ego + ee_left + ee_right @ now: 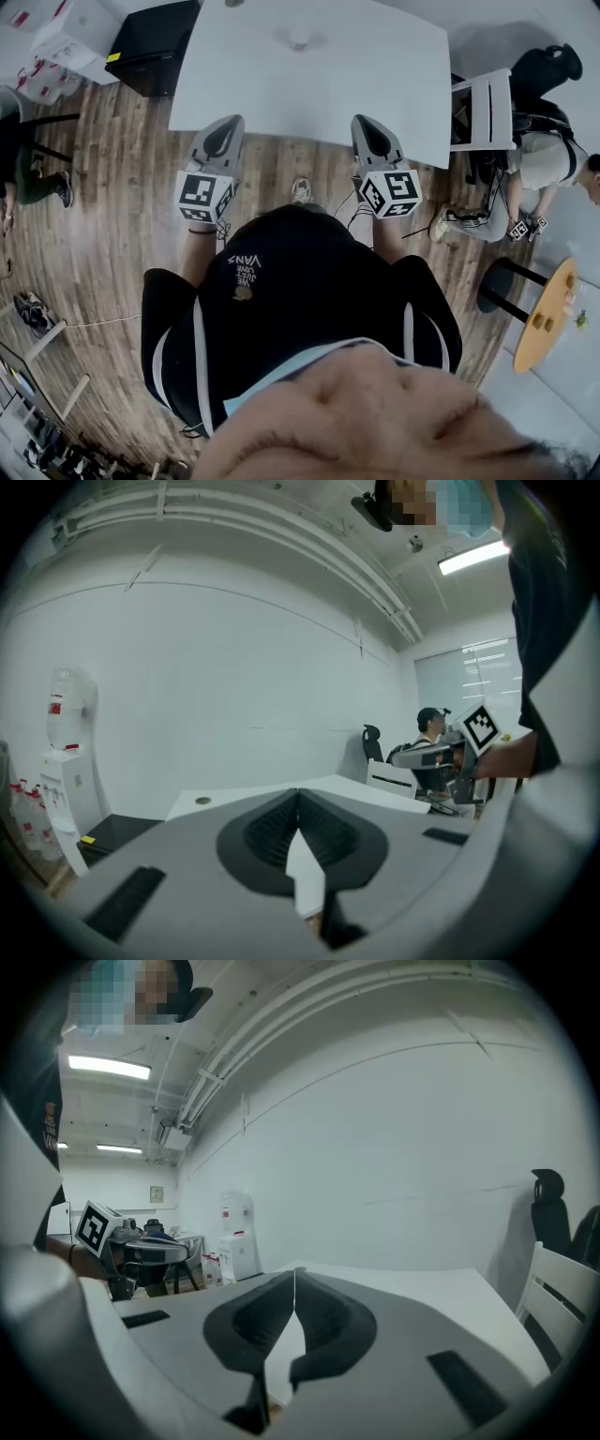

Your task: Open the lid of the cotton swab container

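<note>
Worktop (375,84): one, white, smooth and matte, a broad slab with squared corners, dead ahead over a floor (103,216) of brown wood planks.
Cotton swab container (299,37): one small pale round thing, alone near the far middle of the worktop, well apart from both claws. In the left gripper view the container (202,801) reads as a low flat disc, and its lid is too small to make out.
Left claw (228,124) (298,795): grey moulded shell, black ribbed pads. The jaws are pressed tip to tip with nothing between them.
Right claw (367,122) (294,1275): same grey shell, same ribbed black pads. It's closed up tight and empty.
Pose: both claws are held out in front of the person's chest, side by side and well apart. Noses tip just below level, and in the head view the tips sit at the worktop's near edge.
Marker cubes: two, one riding each claw, with white faces and bold black square patterns. That's the left cube (204,195) and the right cube (392,192).
Chair (487,108): one, white, slatted back, just beside the worktop's right side.
Water dispenser (66,771): one, white, boxy, with a clear bottle on top, against the plain white wall.
Count: two claws, two cubes, one worktop, one container.
</note>
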### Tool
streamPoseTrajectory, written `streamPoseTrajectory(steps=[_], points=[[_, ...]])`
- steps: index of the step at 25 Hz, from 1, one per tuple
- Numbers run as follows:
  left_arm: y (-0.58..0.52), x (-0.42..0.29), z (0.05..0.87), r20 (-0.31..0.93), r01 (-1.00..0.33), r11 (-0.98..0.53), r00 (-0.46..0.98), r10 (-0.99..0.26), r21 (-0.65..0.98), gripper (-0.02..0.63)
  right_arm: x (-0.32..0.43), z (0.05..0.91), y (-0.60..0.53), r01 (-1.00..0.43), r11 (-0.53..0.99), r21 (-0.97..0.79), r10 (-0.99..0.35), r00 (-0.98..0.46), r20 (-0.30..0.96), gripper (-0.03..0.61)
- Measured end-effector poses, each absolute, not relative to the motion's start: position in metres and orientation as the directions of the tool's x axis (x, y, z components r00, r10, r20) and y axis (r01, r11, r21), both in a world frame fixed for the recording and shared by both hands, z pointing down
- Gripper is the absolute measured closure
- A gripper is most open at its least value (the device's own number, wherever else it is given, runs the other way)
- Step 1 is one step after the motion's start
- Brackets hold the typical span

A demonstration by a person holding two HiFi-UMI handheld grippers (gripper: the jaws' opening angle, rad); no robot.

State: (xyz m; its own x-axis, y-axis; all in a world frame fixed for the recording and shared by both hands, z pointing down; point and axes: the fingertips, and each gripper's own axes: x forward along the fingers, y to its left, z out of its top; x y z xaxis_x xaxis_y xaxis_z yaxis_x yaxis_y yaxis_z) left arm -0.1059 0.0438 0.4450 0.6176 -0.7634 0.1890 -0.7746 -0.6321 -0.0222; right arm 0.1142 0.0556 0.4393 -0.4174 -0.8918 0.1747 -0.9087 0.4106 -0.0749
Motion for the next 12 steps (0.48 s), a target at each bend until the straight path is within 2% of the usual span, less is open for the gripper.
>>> streamPoseTrajectory(steps=[12], points=[[0.0,-0.075,0.449,0.201,-0.812,-0.583,0.567,-0.799,-0.023,0.597,0.144,0.445,0.002,-0.879,0.47,-0.085,-0.86,-0.477,0.181,0.566]])
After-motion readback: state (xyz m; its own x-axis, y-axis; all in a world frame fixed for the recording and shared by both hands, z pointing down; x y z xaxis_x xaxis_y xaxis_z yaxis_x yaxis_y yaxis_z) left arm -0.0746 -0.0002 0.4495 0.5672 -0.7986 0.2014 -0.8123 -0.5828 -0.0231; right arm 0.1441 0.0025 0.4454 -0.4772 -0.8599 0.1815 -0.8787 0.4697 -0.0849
